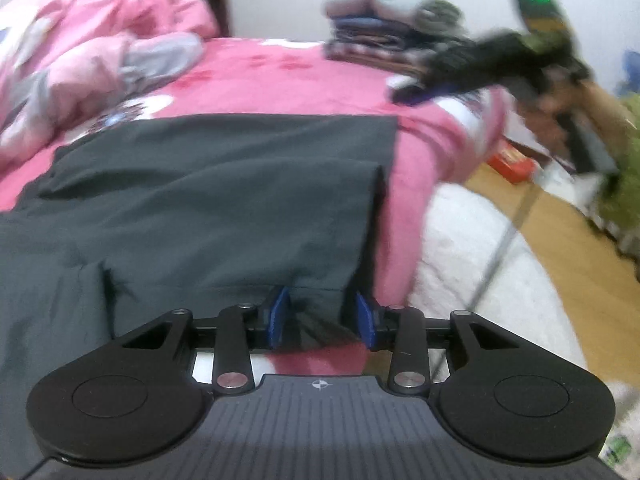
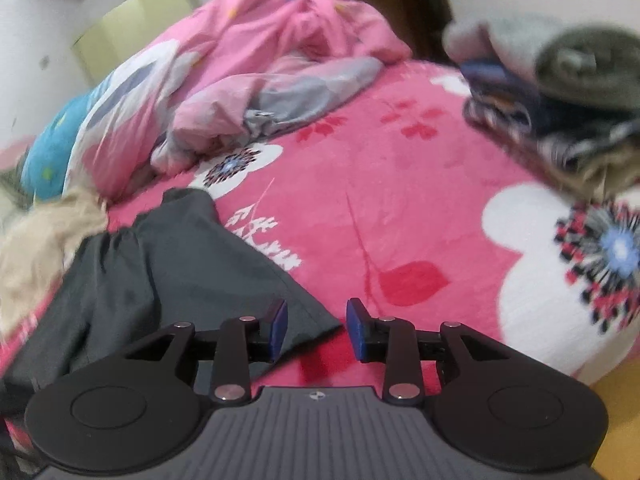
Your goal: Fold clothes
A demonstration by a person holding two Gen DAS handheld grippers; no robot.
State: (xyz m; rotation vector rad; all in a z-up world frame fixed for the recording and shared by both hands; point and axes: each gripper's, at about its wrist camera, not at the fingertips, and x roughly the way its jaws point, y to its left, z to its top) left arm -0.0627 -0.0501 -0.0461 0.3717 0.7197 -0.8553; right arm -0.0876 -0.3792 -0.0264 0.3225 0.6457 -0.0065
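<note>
A dark grey garment [image 1: 208,200] lies spread on a pink flowered blanket [image 1: 280,76]. My left gripper [image 1: 322,316] is open, with the garment's near edge lying between its blue pads [image 1: 278,314]. In the right wrist view the same garment [image 2: 168,272] lies at the lower left. My right gripper [image 2: 316,326] is open over the blanket [image 2: 400,200], with a corner of the garment reaching between its pads [image 2: 280,324]. The right gripper also shows blurred at the upper right of the left wrist view [image 1: 480,64].
A stack of folded clothes [image 1: 380,36] [image 2: 560,92] stands at the far side of the bed. A crumpled pink duvet [image 2: 260,52] and a beige cloth [image 2: 44,236] lie to the left. The bed edge, a white sheet [image 1: 480,260] and wooden floor [image 1: 560,272] are to the right.
</note>
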